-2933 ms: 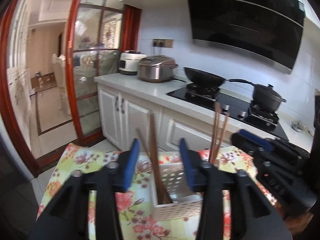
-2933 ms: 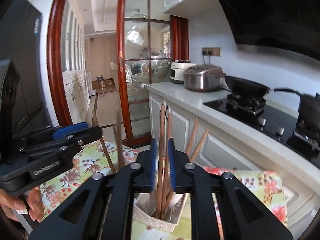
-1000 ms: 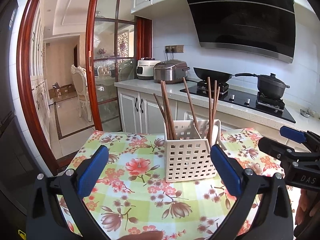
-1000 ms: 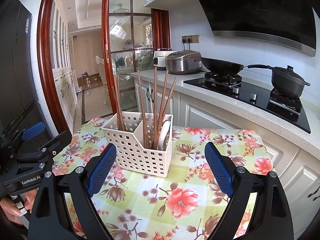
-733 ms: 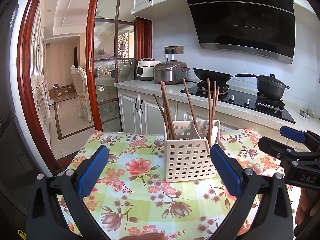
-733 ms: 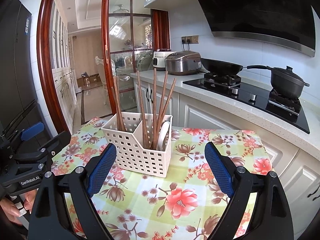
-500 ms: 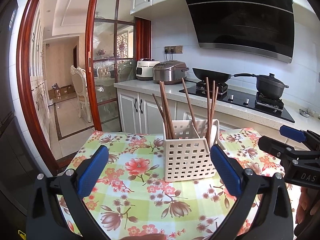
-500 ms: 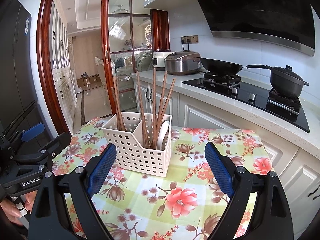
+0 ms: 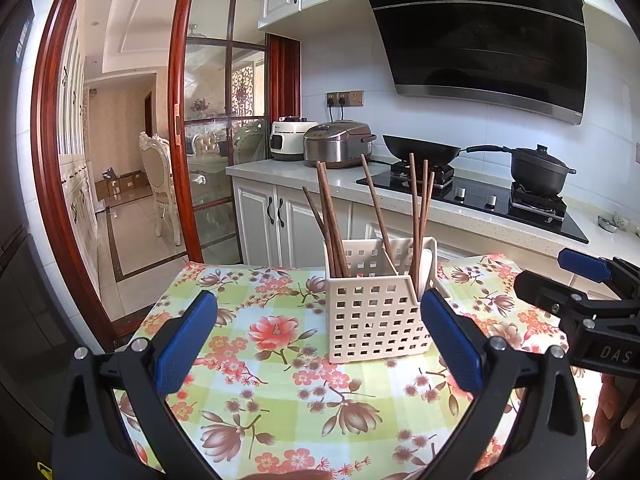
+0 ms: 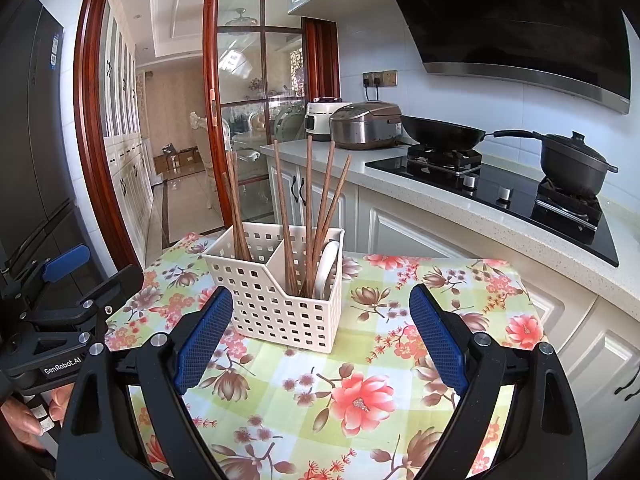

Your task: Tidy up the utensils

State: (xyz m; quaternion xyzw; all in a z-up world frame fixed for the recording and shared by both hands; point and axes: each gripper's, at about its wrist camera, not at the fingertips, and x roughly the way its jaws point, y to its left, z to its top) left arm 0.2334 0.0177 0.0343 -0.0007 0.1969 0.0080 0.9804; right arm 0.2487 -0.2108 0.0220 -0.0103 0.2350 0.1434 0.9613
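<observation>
**Utensil basket on the floral table: count and surroundings**

Landmark: the white perforated basket (image 10: 280, 292), standing upright on the floral tablecloth (image 10: 360, 392). It has two compartments split by one divider.

Count, from my right wrist view: the left compartment holds a bundle of dark wooden chopsticks (image 10: 236, 208), about three, though they overlap and I cannot be exact. The right compartment holds four chopsticks (image 10: 308, 208), fanned apart at the tips, and one white spoon (image 10: 326, 268) leaning against the basket's right wall.

My left gripper (image 9: 318, 338) is spread wide and holds nothing; the basket sits ahead, nearer its right blue pad. My right gripper (image 10: 320, 334) is likewise wide apart and empty, with the basket ahead, nearer its left pad. Neither touches the basket.

Room: behind the basket runs a white counter (image 9: 280, 176) carrying two cookers (image 9: 340, 148), one wok (image 9: 420, 152) and one lidded black pot (image 9: 538, 170) on a black hob. A range hood (image 9: 480, 40) hangs above it. Left of the basket stands a red-framed glass door (image 9: 224, 140).
</observation>
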